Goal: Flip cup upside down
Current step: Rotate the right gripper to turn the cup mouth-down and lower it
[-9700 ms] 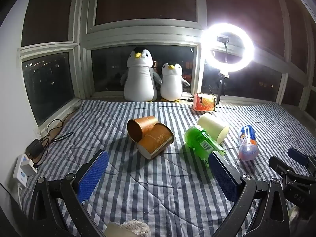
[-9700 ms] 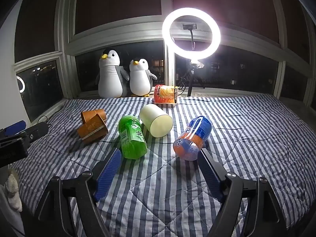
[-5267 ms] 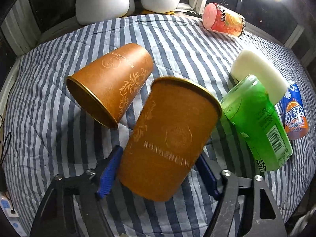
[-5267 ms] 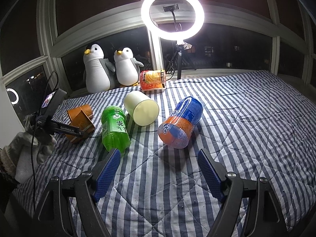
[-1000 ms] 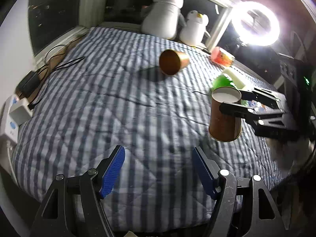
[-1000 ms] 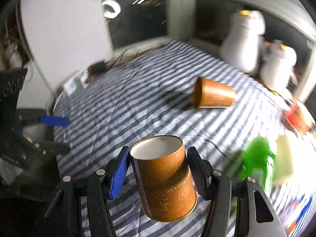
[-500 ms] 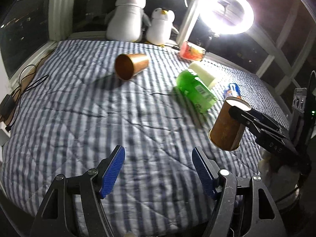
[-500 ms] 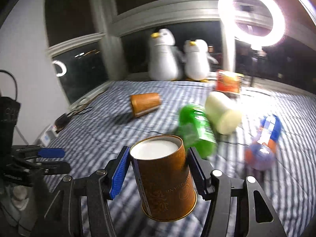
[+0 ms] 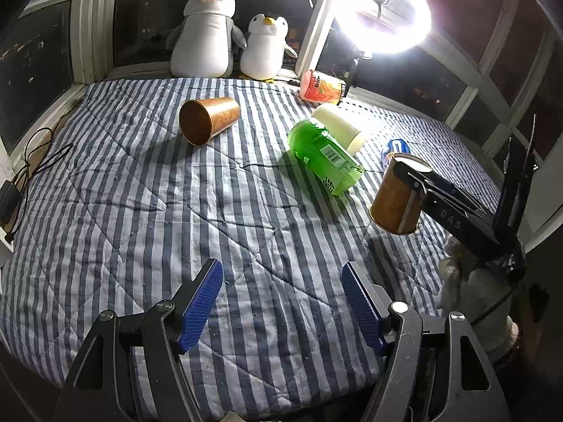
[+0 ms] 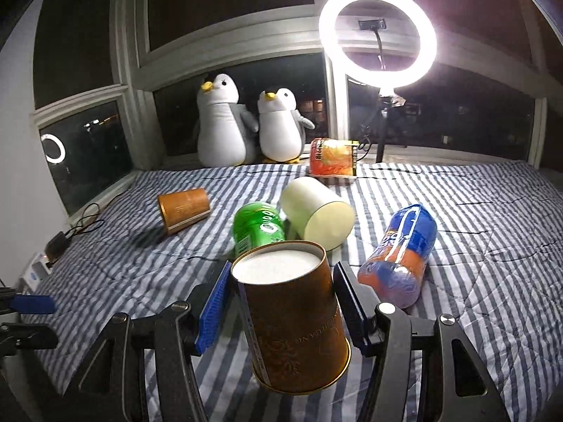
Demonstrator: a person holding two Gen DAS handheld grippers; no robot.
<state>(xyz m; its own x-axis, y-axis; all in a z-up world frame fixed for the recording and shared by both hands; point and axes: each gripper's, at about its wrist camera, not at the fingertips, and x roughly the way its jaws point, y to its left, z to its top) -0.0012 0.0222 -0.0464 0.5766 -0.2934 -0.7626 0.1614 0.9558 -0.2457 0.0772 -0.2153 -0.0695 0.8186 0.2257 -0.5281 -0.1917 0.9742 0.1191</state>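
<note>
My right gripper [image 10: 283,302] is shut on a brown paper cup [image 10: 295,320]. It holds the cup upside down, white base up and rim down, a little above the striped bedspread [image 10: 475,281]. The left wrist view shows the same cup [image 9: 397,197] in the air at the right. My left gripper [image 9: 281,302] is open and empty above the bedspread's near edge. A second brown cup [image 9: 207,119] lies on its side at the far left; it also shows in the right wrist view [image 10: 184,207].
A green bottle [image 9: 323,156], a cream cylinder [image 9: 337,125], a blue-orange bottle [image 10: 401,253] and an orange snack pack [image 10: 332,156] lie on the bed. Two plush penguins [image 9: 211,35] and a ring light [image 9: 381,17] stand at the window. Cables and a power strip [image 9: 14,190] lie at the left edge.
My right gripper has carried the upside-down cup further right, toward the bottles. My left gripper has stayed open and turned slightly toward the window.
</note>
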